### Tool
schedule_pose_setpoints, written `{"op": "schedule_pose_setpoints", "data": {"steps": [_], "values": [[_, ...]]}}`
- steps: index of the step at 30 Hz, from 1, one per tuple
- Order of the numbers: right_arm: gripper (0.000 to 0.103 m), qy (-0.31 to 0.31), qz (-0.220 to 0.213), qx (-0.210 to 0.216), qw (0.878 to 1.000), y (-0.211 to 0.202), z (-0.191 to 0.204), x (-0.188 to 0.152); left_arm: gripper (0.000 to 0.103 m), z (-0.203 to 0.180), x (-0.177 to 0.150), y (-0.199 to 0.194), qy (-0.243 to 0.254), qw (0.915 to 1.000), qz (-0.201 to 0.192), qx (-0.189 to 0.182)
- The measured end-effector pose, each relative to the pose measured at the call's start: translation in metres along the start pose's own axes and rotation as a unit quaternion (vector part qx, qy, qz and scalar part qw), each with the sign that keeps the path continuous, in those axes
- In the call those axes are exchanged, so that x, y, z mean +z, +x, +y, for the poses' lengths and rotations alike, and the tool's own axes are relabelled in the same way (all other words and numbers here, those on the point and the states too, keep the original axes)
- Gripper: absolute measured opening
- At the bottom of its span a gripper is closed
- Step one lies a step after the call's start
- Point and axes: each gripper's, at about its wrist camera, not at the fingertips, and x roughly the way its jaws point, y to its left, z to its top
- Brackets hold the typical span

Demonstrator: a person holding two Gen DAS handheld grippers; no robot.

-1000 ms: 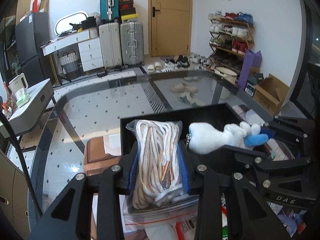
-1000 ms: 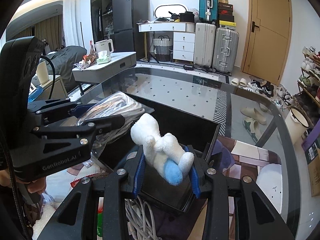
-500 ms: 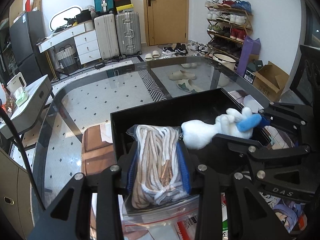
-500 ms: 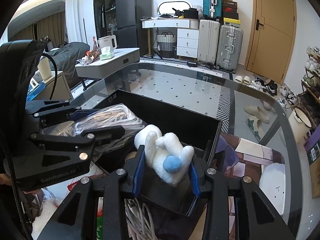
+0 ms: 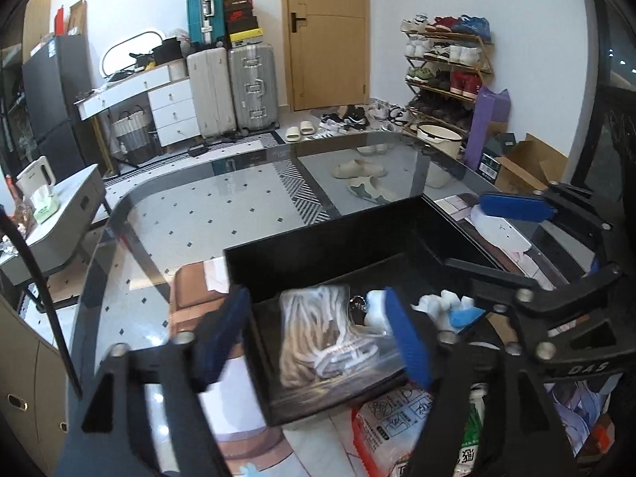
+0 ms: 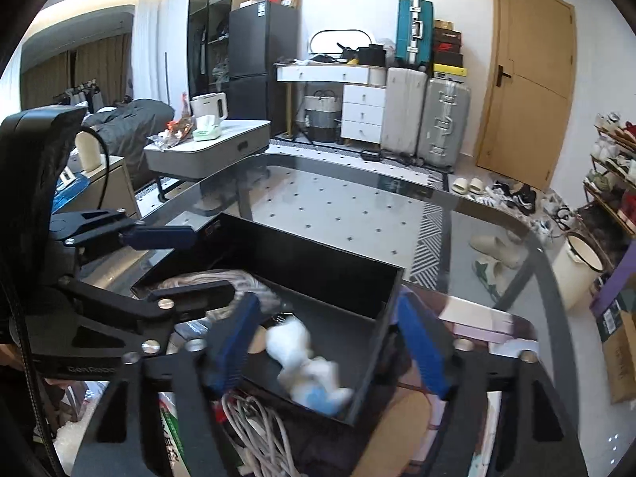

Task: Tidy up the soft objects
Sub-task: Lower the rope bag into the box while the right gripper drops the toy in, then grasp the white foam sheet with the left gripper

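Both tools are hanging spread over the black tray (image 5: 318,254) — left tool (image 5: 318,338) above the bagged rope (image 5: 318,338), right tool (image 6: 330,353) above the plush toy (image 6: 306,365). Both are gripping nothing — lifting straight up looks the best way to avoid snagging either item.

A wooden door (image 5: 326,33) stands shut in the white back wall, and everything else sits around it: to its left, two pale hard-shell suitcases (image 5: 230,89) with a teal suitcase (image 5: 204,10) and stacked boxes above them, then a white drawer desk (image 5: 159,97) under an oval mirror (image 5: 131,49) and a black fridge (image 6: 260,61). To the door's right, a wooden shoe rack (image 5: 447,63) is full of shoes, with a purple rolled mat (image 5: 487,123) and an open cardboard box (image 5: 524,169) nearby. In front of the door, slippers (image 5: 301,131) and shoes lie scattered on the white tiled floor (image 5: 190,214) dotted with small dark diamonds, seen through a glass tabletop (image 6: 497,230) in bright, even light.
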Motion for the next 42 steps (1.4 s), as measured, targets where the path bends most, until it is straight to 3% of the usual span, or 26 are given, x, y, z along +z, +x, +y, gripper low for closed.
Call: {"op": "schedule_pose_setpoints", "data": {"steps": [3,5,13,30,42], "values": [[0.096,0.009,-0.001,0.000,1.000,-0.010,-0.003,-0.004,0.102,0.005,-0.001,-0.010,-0.012,0.9998,-0.014,0.004],[0.102,0.009,-0.004,0.000,1.000,-0.019,-0.002,-0.008,0.103,0.008,-0.003,-0.018,-0.021,0.9995,-0.024,0.001],[0.102,0.045,-0.009,0.028,0.999,-0.050,-0.001,-0.029,0.103,0.013,-0.020,-0.051,-0.041,0.9983,-0.042,0.002],[0.102,0.079,-0.012,0.050,0.996,-0.101,0.011,-0.077,0.103,0.023,-0.076,-0.092,-0.094,0.9946,-0.042,0.017],[0.102,0.088,0.013,0.041,0.995,-0.094,0.016,-0.101,0.103,0.015,-0.107,-0.099,-0.095,0.9952,-0.020,0.016]]}}
